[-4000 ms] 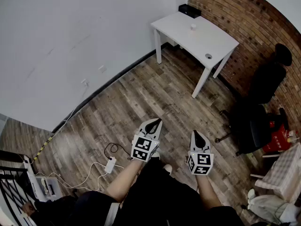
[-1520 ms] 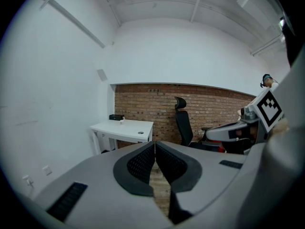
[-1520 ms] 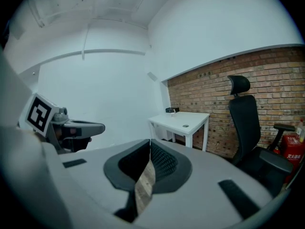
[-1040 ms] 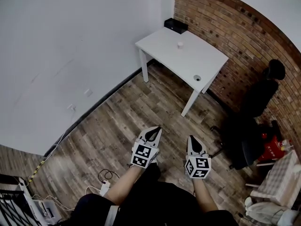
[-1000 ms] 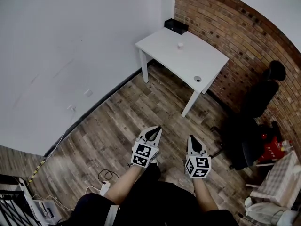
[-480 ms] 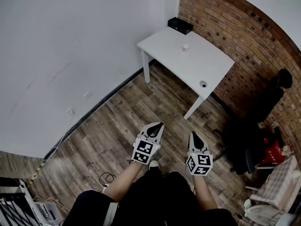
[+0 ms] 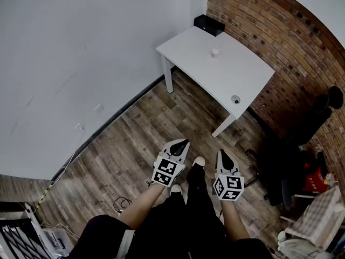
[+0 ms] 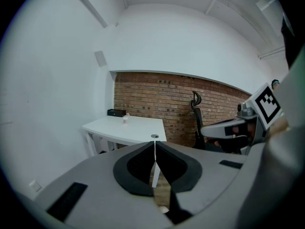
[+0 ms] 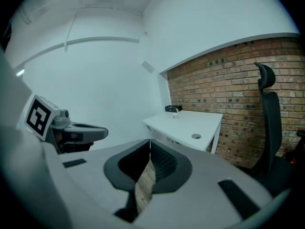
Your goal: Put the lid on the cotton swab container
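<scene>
A small white container (image 7: 215, 52) stands on the far part of a white table (image 7: 205, 63), beside the brick wall. A small round grey thing (image 7: 235, 99) lies near the table's right front corner; it is too small to name. Both show in the left gripper view as the container (image 8: 126, 119) and the round thing (image 8: 154, 136), and in the right gripper view as the container (image 9: 177, 110) and the round thing (image 9: 196, 136). My left gripper (image 7: 182, 143) and right gripper (image 7: 222, 153) are held side by side over the wooden floor, well short of the table, both shut and empty.
A black box (image 7: 209, 24) sits at the table's far corner. Black office chairs (image 7: 302, 139) stand to the right along the brick wall (image 7: 280, 31). A white wall (image 7: 81, 53) runs on the left, with cables (image 7: 121, 203) on the floor near it. The person's shoe (image 7: 198, 162) shows between the grippers.
The table has come nearer and shifted slightly right in the head view as the person walks toward it. Both grippers keep the same pose, shut. A foot now shows between them.
</scene>
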Tool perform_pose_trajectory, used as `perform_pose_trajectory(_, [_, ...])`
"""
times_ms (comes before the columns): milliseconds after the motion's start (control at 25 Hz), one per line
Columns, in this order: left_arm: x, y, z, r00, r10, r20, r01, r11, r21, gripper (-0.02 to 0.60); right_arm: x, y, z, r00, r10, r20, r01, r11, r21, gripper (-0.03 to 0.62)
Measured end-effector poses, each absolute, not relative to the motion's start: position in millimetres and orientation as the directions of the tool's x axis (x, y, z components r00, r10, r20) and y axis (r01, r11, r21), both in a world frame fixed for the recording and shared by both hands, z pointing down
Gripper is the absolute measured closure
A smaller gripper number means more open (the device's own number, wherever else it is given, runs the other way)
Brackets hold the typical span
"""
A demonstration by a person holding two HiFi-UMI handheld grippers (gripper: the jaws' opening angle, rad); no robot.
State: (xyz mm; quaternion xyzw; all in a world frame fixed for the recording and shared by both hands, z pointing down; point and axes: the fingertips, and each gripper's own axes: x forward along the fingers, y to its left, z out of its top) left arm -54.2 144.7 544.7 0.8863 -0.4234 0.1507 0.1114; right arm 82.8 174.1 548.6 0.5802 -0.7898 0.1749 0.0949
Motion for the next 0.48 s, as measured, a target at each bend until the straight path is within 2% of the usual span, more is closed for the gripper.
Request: perform_pose_trajectory(480, [0.3, 1.8, 537.1, 0.58, -0.723, 0.375, -0.79, -0.611, 0.044, 0.563, 128.9, 7.0, 537.3, -0.344, -0.883, 0.319, -0.937, 0.302, -0.175, 0.571])
